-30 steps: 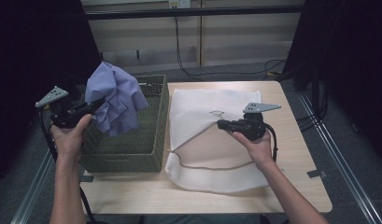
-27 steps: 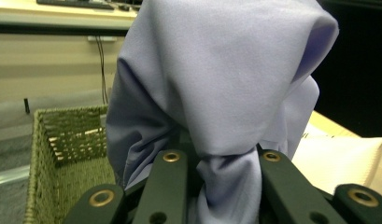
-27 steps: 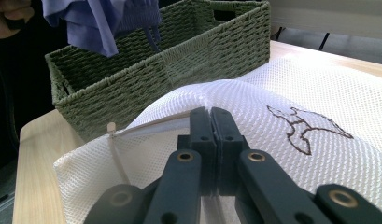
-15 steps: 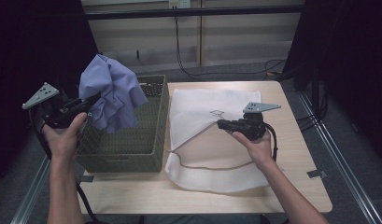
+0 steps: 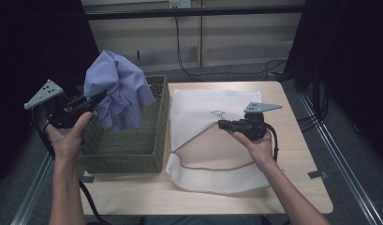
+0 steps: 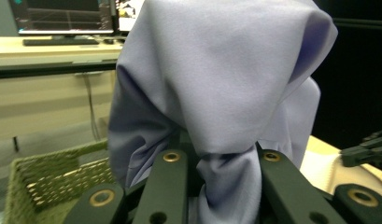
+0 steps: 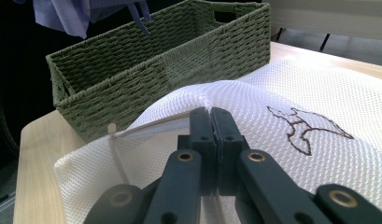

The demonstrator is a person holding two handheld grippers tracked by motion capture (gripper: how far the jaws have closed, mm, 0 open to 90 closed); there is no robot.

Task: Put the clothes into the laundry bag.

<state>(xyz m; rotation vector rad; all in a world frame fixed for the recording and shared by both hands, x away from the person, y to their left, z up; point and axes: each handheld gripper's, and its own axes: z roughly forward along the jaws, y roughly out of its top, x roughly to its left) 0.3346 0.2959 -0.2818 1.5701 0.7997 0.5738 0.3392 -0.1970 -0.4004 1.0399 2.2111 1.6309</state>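
The lilac cloth [image 5: 116,91] hangs bunched above the basket [image 5: 128,150], pinched tight in the left gripper [image 5: 96,100] at its nine o'clock. The right gripper [image 5: 223,124], clamped on the mesh bag's [image 5: 203,105] opening, holds it up. Risk: trailing folds snag the basket rim, or the bag's mouth sags shut.

A: What's the left gripper [image 6: 212,161] got?

B: Lilac cloth [image 6: 216,79], bunched, pinched between the two black jaws. It balloons up above them and hangs down both sides.

A: Basket?

B: Green woven basket [image 6: 48,179] lower left, below the cloth and apart from it. Pale table edge [image 6: 319,154] low right, other gripper [image 6: 366,151] past it. Desk with monitor [image 6: 62,16] far left.
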